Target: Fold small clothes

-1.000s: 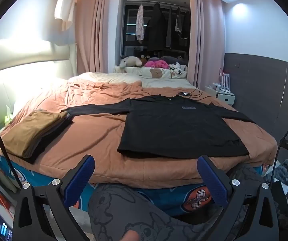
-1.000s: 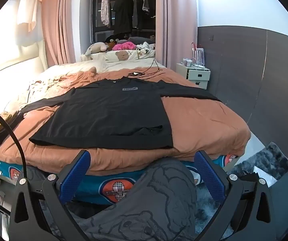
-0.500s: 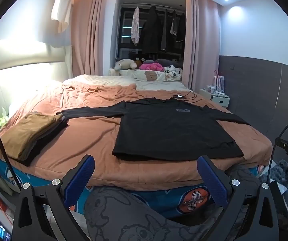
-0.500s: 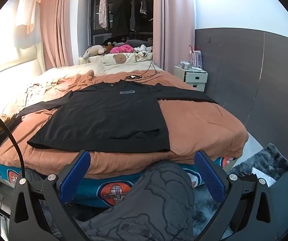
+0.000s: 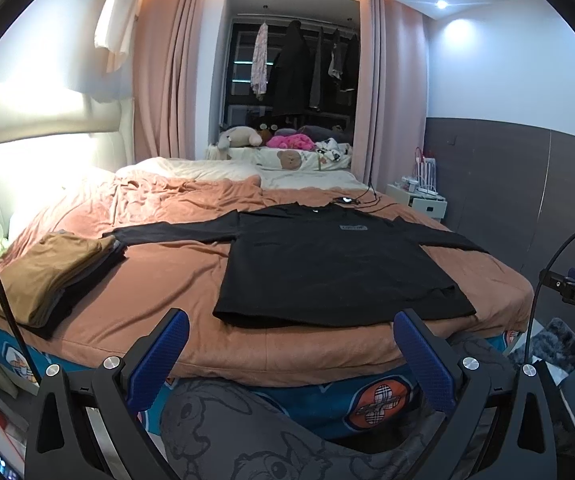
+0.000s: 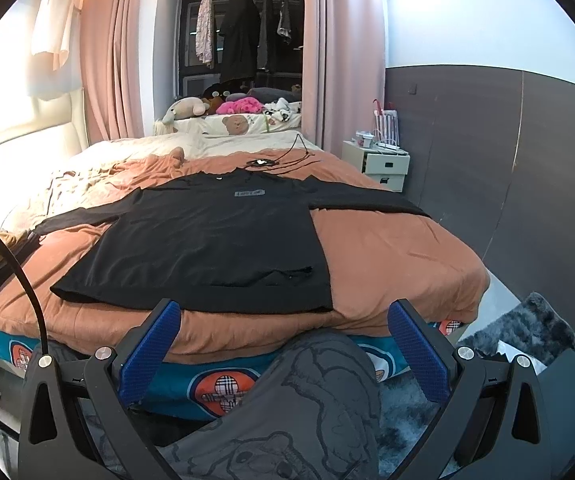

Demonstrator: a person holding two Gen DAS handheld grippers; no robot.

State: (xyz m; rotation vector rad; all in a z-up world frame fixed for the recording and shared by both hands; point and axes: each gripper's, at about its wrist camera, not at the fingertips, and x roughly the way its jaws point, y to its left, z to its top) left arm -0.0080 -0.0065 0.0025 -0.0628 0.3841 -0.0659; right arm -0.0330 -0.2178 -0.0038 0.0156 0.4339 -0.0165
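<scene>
Black long-sleeved shirt [image 5: 327, 264] is laid flat, sleeves spread, along the bed's [image 5: 159, 280] near edge. A folded stack of clothes [image 5: 43, 276] is seen at the bed's near left corner. The left gripper [image 5: 291, 356] and right gripper [image 6: 287, 350] are held short of the near edge, jaws spread wide, with nothing pinched.

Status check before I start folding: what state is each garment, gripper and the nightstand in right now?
Black long-sleeved shirt: spread flat, unfolded, sleeves out.
Tan and dark stacked clothes: folded, piled at bed's left edge.
Left gripper: open, empty.
Right gripper: open, empty.
White bedside drawer unit: drawers closed.
</scene>
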